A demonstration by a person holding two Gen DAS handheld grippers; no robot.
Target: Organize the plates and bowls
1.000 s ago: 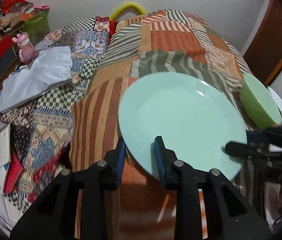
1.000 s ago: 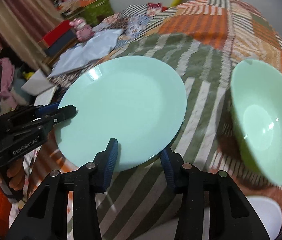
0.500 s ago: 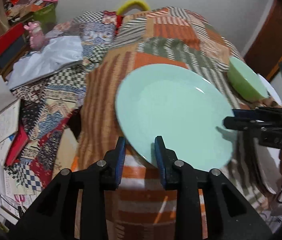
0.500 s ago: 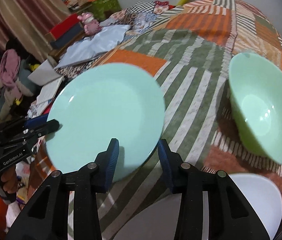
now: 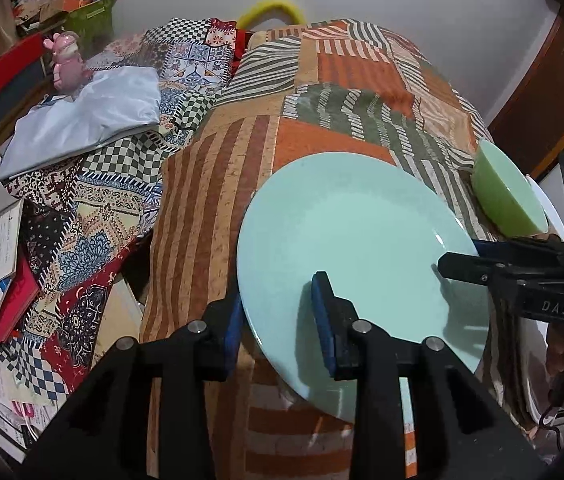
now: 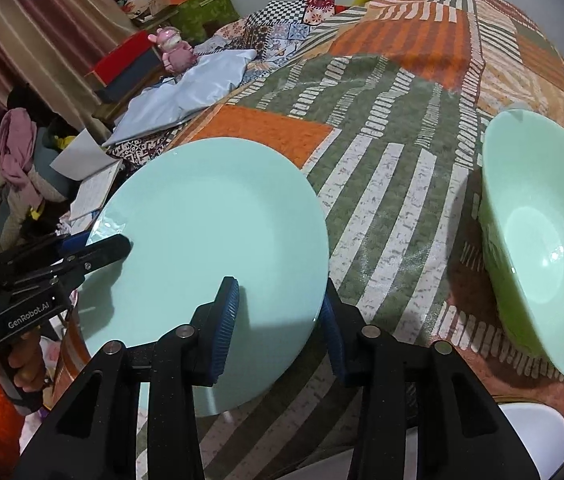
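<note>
Patchwork striped cloth [image 6: 382, 128] underneath; both grippers, left gripper [image 5: 277, 316] and right gripper [image 6: 277, 320], pinch the round mint-green ceramic plate [image 6: 209, 240] at its rim. Keep it level, grips equal.

White plate [image 6: 530, 436] cut by bottom edge; green bowl [image 5: 506, 196] hides most of it.

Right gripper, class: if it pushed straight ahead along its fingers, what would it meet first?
The right gripper already straddles the near rim of the pale blue plate, so that rim would probably bottom out in its jaws first. Beyond lies the patchwork cloth; the green bowl sits off to the right.
</note>
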